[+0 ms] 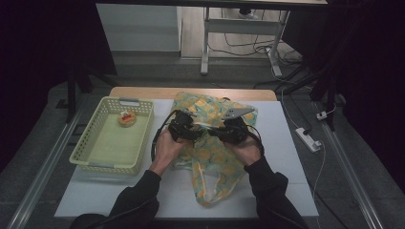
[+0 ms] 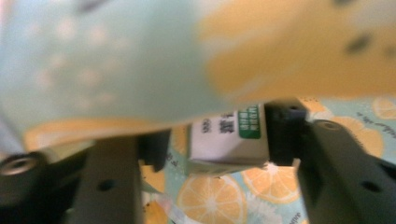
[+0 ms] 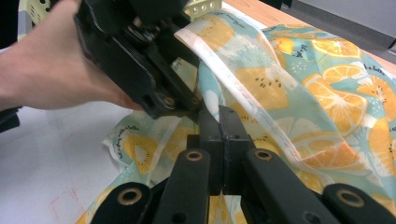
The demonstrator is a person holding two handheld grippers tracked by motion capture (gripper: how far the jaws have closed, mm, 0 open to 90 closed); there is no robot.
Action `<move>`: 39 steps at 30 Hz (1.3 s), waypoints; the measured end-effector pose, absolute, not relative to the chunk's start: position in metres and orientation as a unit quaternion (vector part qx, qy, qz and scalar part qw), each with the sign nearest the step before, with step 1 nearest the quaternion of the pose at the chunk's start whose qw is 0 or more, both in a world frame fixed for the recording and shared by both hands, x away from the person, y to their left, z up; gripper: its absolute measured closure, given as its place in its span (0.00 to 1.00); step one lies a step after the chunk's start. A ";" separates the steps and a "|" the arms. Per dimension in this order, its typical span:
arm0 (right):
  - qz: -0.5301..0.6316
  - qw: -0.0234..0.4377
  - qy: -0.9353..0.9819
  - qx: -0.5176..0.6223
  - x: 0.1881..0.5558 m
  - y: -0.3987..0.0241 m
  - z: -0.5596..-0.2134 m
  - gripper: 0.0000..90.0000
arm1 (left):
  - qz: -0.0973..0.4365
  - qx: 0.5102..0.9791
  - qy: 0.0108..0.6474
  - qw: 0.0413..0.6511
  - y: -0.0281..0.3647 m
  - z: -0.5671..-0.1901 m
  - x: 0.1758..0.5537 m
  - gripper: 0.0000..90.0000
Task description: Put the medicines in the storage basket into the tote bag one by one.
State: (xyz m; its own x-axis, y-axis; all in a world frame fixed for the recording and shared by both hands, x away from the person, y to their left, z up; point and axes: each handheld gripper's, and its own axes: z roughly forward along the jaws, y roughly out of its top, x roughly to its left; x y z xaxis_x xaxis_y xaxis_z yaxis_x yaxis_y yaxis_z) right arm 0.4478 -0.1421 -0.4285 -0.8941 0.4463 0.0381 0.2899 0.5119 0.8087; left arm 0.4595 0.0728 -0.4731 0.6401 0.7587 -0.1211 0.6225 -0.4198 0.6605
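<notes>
A: Why is the right gripper (image 3: 219, 135) pinched tight on the fruit-print bag (image 1: 212, 152)?

B: I'd say it holds the bag's mouth up so the left gripper (image 2: 212, 149) can work inside. The bag lies mid-table, beside the yellow basket (image 1: 90, 155)

A: And the left one?

B: Half spread; a small white carton (image 2: 229, 142) sits between its jaws, against one pad only, inside the bag

A: Any writing?

B: A green label with print too blurred to read
</notes>
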 end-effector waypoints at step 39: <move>0.444 0.090 0.866 0.213 0.449 -0.143 -0.429 0.99 | 0.081 0.826 0.393 0.397 0.163 -0.435 0.416 0.00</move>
State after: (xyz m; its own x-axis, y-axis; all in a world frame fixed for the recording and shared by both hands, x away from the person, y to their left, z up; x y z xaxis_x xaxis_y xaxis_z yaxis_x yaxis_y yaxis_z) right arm 0.4490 -0.1434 -0.4293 -0.8931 0.4486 0.0340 0.2894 0.5149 0.8069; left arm 0.4165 0.1628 -0.4350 0.6779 0.7134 -0.1774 0.5841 -0.3762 0.7192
